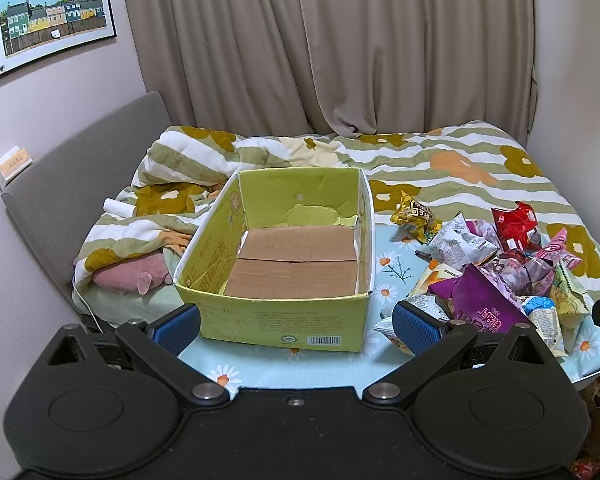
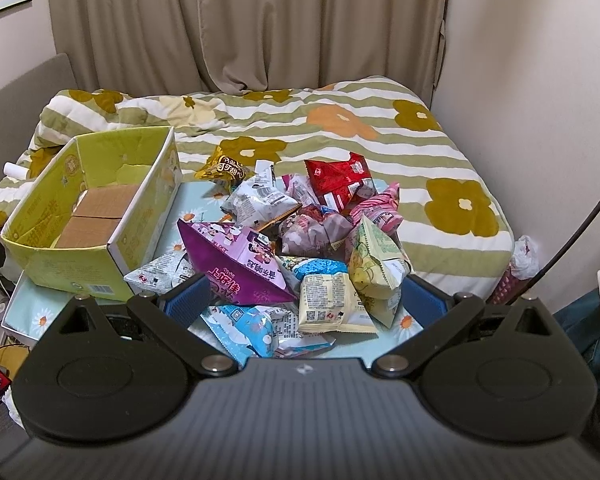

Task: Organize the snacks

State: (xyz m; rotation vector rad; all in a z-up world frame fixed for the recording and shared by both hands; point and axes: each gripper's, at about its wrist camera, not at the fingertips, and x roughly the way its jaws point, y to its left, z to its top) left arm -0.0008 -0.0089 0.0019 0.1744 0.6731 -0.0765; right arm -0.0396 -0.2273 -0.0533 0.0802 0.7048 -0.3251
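On daisy-print cloth (image 1: 260, 368) before bed: snack pile (image 2: 300, 240) heaped right of yellow-green carton (image 1: 284, 320), carton empty, brown flaps bare. Right gripper (image 2: 306, 300) jaws spread wide, holding nothing, low over pile's near edge; purple bag (image 2: 236, 264) and cream packet (image 2: 328, 300) between pads. Left gripper (image 1: 296, 322) jaws wide apart, empty, facing carton's near wall. Striped flowered quilt (image 1: 440, 164) and curtain (image 1: 340, 40) behind.
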